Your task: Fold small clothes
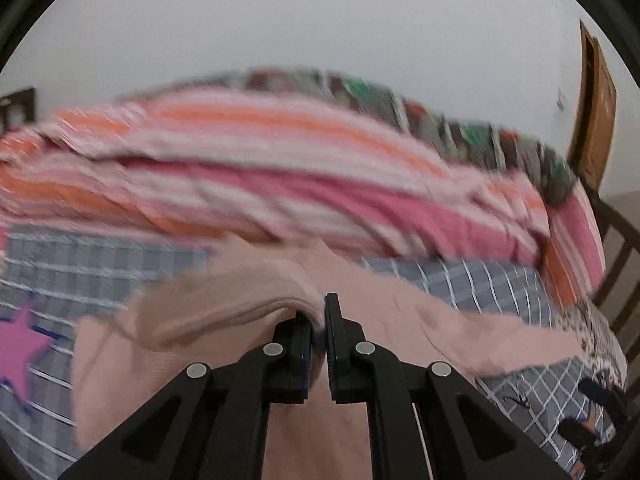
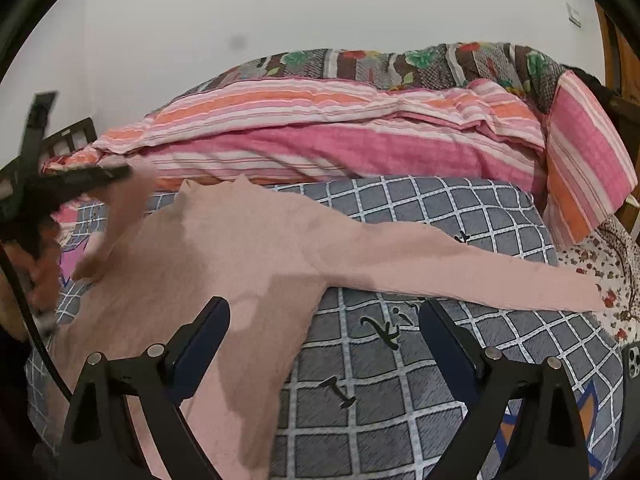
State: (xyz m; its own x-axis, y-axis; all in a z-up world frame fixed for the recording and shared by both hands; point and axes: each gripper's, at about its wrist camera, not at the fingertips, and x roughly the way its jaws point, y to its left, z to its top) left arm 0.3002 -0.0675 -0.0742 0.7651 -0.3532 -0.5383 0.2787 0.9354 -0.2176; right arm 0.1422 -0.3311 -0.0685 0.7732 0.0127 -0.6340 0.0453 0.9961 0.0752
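Right wrist view looks over a bed with a grey checked sheet [image 2: 420, 216] against a white wall [image 2: 280, 8]. Far left of the right gripper [image 2: 324, 336], the left gripper [image 2: 116, 172] is clamped on one sleeve of the pink top [image 2: 248, 240] and holds it lifted. Ahead, the top lies flat on the sheet, its other sleeve stretched to the right. The right gripper's jaws stand wide apart, empty, over the top's edge. Beyond lies a striped blanket [image 2: 320, 140]; far right, a phone [image 2: 634, 360].
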